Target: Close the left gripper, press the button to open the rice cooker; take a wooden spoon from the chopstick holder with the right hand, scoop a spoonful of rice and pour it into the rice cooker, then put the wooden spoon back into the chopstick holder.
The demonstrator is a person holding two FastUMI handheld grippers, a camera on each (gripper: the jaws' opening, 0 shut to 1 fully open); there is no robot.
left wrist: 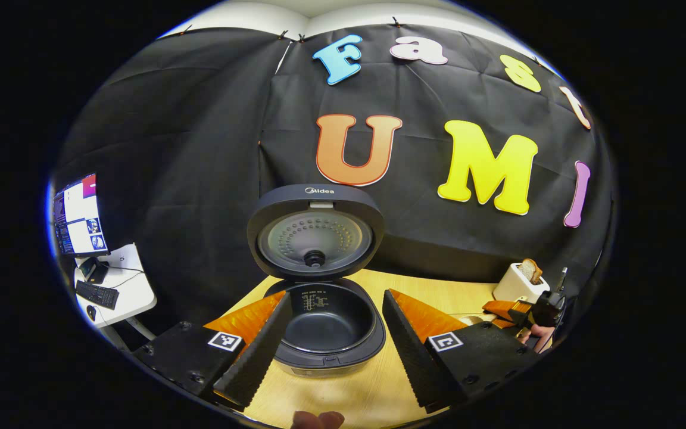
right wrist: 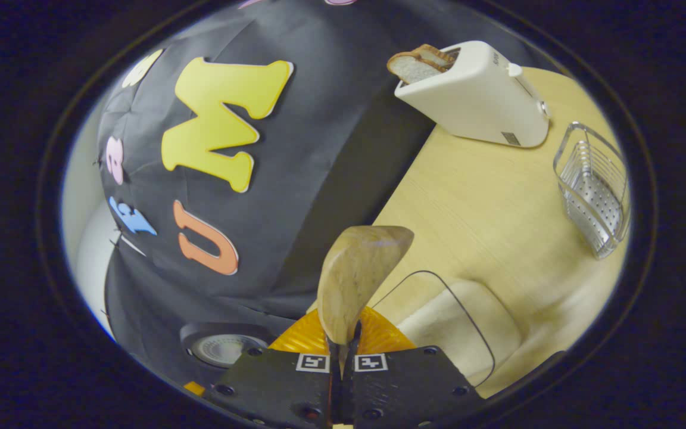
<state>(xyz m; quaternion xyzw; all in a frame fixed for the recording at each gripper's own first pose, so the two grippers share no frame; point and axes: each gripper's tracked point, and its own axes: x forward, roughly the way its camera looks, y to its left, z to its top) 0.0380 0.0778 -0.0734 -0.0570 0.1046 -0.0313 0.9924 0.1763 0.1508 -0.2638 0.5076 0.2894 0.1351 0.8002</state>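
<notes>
Now, spoon: the right gripper [right wrist: 343, 351] is pinching the wooden spoon [right wrist: 358, 277] by its handle, with both fingers pressed together on it.
Spoon's long line: it is running straight out from the right gripper, with the bowl end pointing away from the fingers.
Spoon's load: I cannot tell if any rice is sitting in the bowl, because its back is facing the right gripper view.
Rice: a clear container [right wrist: 450, 333] with pale stuff inside, which looks like the rice, is lying just beside the spoon, a little to its right and lower.
Rice cooker: it [left wrist: 328, 333] is sitting on the wooden table [left wrist: 432, 292] with its lid [left wrist: 315, 232] standing up and its dark pot showing, so the opening step looks done.
Left gripper: its [left wrist: 330, 336] fingers are spread wide apart, one on each side of the cooker, holding nothing.
Which hand is nearer: the left gripper is close to the cooker; the right gripper [left wrist: 542, 310] is waiting far off to its right, near the white toaster [left wrist: 520, 283].
Chopstick holder: the see-through holder [right wrist: 593, 190] is standing well apart from the spoon, past the toaster [right wrist: 480, 95] side of the table [right wrist: 480, 202].
Next move, I think: the spoon needs to dip down and right into the rice.
</notes>
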